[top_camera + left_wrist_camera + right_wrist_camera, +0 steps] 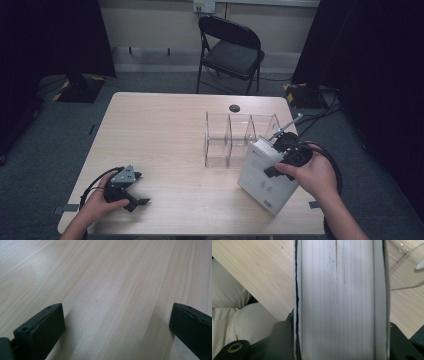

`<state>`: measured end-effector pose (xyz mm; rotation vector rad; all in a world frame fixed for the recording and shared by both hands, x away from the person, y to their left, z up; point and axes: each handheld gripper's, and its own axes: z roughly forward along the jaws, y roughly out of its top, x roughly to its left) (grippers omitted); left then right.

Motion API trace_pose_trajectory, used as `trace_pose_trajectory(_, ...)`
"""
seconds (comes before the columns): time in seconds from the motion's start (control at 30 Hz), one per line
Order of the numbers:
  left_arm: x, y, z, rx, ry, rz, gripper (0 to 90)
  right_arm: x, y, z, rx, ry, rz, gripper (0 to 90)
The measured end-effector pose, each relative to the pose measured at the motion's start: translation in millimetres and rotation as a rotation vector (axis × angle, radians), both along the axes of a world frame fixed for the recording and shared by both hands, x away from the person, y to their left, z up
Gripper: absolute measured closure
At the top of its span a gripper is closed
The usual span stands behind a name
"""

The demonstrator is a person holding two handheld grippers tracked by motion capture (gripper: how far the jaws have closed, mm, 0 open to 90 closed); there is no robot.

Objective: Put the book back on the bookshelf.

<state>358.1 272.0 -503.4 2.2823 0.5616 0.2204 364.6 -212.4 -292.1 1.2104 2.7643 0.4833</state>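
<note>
Right gripper (278,159) clamps the white book (265,180) near the desk's right edge; next, slot it into the clear rack (240,137). Left gripper (136,190) rests with jaws apart.

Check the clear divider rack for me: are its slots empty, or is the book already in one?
Empty. The clear rack shows bare table through every slot; the white book is outside it, gripped in the right gripper beside the rack's right end.

A pale wooden table (165,145) stands on grey carpet (45,150). Behind it a black folding chair (231,50) faces the table, set against a cream wall (150,25) that carries a white socket plate (204,6) near its top. Black curtains (50,35) hang at both sides. Yellow-and-black tape (62,92) marks the floor by a dark stand foot, and cables (320,115) trail on the right. The light is dim and even.
</note>
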Motion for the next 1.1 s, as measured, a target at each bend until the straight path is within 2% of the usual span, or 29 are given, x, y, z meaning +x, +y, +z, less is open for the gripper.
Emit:
trace_pose_trajectory(0.17, 0.0, 0.0, 0.0, 0.0, 0.0, 0.0, 0.0, 0.3, -5.3, -0.6, 0.002, 0.017, -0.011, 52.3)
trace_pose_trajectory(0.37, 0.0, 0.0, 0.0, 0.0, 0.0, 0.0, 0.0, 0.9, -15.4, -1.2, -0.004, 0.009, -0.038, 52.3)
trace_pose_trajectory(0.5, 0.0, 0.0, 0.0, 0.0, 0.0, 0.0, 0.0, 1.8, -19.1, 0.7, -0.003, 0.019, -0.055, 52.2)
trace_pose_trajectory(0.67, 0.0, 0.0, 0.0, 0.0, 0.0, 0.0, 0.0, 3.0, -23.3, 2.0, -0.009, 0.003, -0.064, 52.2)
trace_pose_trajectory(0.9, 0.0, 0.1, 0.0, 0.001, 0.0, 0.0, 0.0, 5.9, -29.6, 2.3, -0.008, 0.016, -0.097, 52.2)
trace_pose_trajectory(0.93, 0.0, 0.1, 0.0, 0.001, 0.0, 0.0, 0.0, 7.4, -32.4, 1.8, -0.013, 0.016, -0.115, 52.2)
trace_pose_trajectory(1.07, 0.0, 0.1, 0.0, 0.001, 0.0, 0.0, 0.0, 9.7, -35.5, 2.2, -0.022, 0.024, -0.125, 52.2)
trace_pose_trajectory(1.1, 0.0, 0.1, 0.1, 0.001, 0.0, 0.0, 0.0, 10.4, -36.1, 2.1, -0.025, 0.014, -0.12, 52.2)
